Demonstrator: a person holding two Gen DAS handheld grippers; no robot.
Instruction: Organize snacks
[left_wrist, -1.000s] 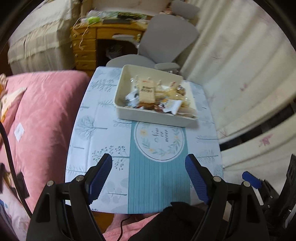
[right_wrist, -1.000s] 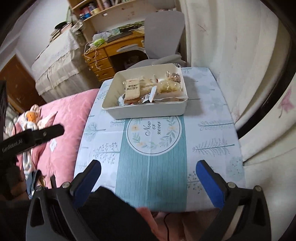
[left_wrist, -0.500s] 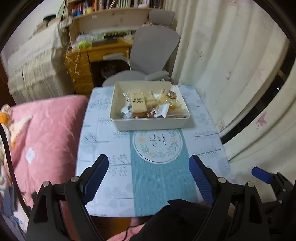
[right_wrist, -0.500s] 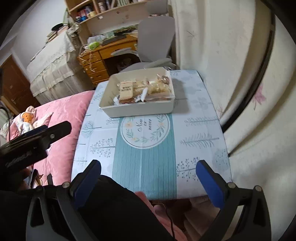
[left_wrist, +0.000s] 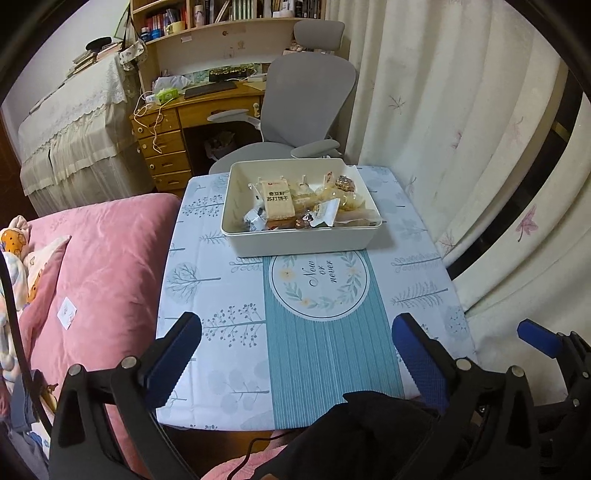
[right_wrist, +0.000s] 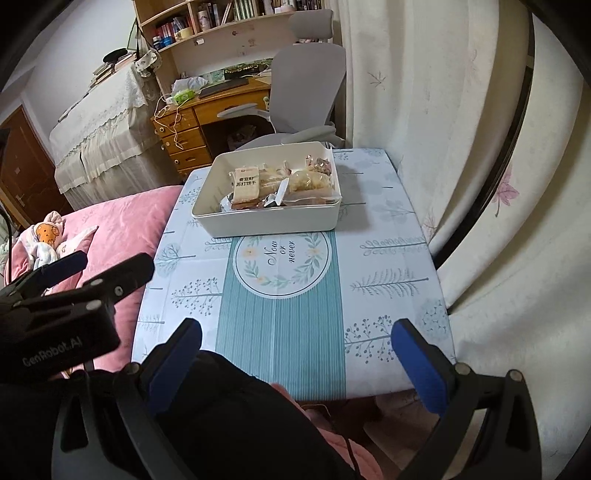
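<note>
Blue-padded jaws of the left gripper (left_wrist: 295, 354) opening to full spread, nothing between them but bare tablecloth (left_wrist: 221, 280); same for the right gripper (right_wrist: 295, 354), wide apart and empty. Both hovering over the near edge of the table, well short of the work. Risks from here, as a judgement: reaching into the cream bin (left_wrist: 236, 229) with both tools at once and knocking one against the other, since the two already sit close side by side; snagging the bin's near wall on the way in and shoving it toward the far table edge; pinching a loose crinkly wrapper instead of a whole packet and spilling it. Snacks (left_wrist: 306, 206) heaped inside the bin, the upright cracker packet (left_wrist: 279, 201) toward its left, well ahead of the fingertips and beyond the round "Now or never" print (left_wrist: 319, 277), bin just touching that print's far rim
</note>
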